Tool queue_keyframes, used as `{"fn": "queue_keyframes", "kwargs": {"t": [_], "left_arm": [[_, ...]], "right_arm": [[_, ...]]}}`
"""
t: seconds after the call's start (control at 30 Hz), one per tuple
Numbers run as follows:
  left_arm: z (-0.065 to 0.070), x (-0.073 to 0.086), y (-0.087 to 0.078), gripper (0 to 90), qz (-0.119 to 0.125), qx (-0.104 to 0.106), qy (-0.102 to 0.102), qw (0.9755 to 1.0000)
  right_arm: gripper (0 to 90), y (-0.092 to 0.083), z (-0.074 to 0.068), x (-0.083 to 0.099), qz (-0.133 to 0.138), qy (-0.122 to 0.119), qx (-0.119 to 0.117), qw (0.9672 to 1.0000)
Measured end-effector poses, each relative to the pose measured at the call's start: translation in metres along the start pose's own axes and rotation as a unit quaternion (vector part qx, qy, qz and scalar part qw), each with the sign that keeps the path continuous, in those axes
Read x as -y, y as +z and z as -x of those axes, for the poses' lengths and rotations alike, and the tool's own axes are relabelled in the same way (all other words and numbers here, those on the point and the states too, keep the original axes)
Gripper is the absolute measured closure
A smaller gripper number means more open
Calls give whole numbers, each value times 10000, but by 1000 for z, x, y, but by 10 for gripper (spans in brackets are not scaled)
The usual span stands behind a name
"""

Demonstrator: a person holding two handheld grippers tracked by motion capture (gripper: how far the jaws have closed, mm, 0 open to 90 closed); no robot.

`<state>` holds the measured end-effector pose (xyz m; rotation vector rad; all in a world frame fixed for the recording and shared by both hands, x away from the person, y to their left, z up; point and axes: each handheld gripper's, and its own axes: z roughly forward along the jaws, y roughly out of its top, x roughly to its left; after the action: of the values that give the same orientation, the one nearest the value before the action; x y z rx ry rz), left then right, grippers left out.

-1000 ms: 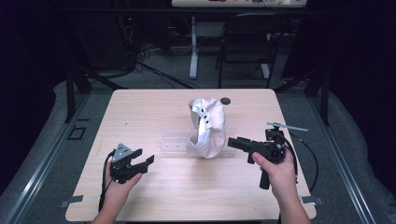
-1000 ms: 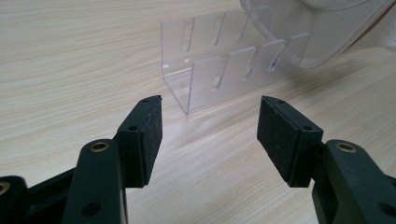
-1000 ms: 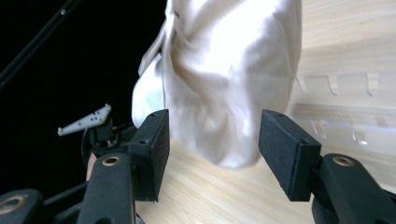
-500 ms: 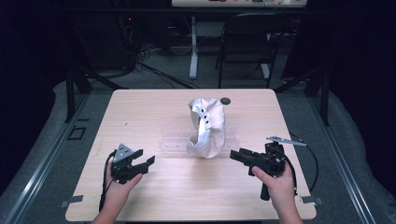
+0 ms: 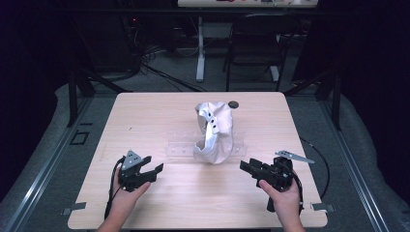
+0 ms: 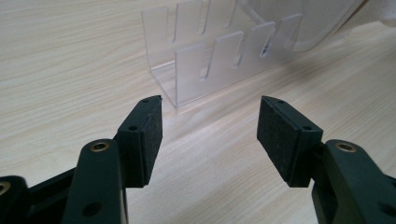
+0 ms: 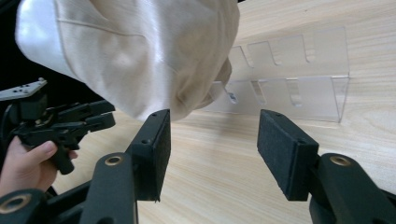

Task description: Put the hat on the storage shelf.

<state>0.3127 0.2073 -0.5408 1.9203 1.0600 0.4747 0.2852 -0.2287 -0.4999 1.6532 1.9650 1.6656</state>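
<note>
flanking one white cap (image 5: 214,133) on one clear rack (image 5: 180,148): two tongs, left tongs (image 5: 153,169) and right tongs (image 5: 246,165), both released

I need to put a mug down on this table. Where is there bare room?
The far left corner of the table is bare, and so is the far right past the cap. The middle is crowded by the cap on the clear rack; the near edge holds both hand-held grippers.

Table (image 5: 159,116) evenly lit from overhead; surroundings dark. Beyond the left gripper (image 6: 209,135), clear rack (image 6: 205,60) sharp, faint shadow beneath. Jaw bases nearest the camera slightly soft.
</note>
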Motion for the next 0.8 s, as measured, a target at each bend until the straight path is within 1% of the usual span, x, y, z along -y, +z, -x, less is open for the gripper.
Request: {"fn": "queue_keyframes", "kwargs": {"t": [0.1, 0.23, 0.4, 0.57, 0.63, 0.7, 0.77, 0.8], "left_arm": [[2, 1, 2, 412, -30, 19, 42, 10000], [3, 1, 3, 413, -52, 25, 87, 9999], [6, 2, 4, 415, -58, 18, 91, 9999], [9, 2, 5, 416, -66, 20, 111, 9999], [11, 2, 6, 416, -76, 41, 131, 9999], [13, 2, 6, 416, -69, 43, 158, 9998], [15, 2, 7, 416, -59, 60, 178, 9998], [16, 1, 7, 416, -62, 107, 169, 9998]], "right_arm": [[458, 4, 2, 4, 46, -116, 155, 9998], [477, 8, 4, 9, 65, -67, 267, 9996], [491, 12, 7, 13, 64, -37, 405, 9992], [491, 16, 9, 17, 75, 5, 468, 9989], [487, 18, 10, 19, 26, -23, 504, 9987], [486, 19, 11, 20, 32, -47, 535, 9986], [483, 20, 11, 20, 43, -27, 519, 9986], [483, 20, 12, 20, 21, -38, 537, 9985]]}}
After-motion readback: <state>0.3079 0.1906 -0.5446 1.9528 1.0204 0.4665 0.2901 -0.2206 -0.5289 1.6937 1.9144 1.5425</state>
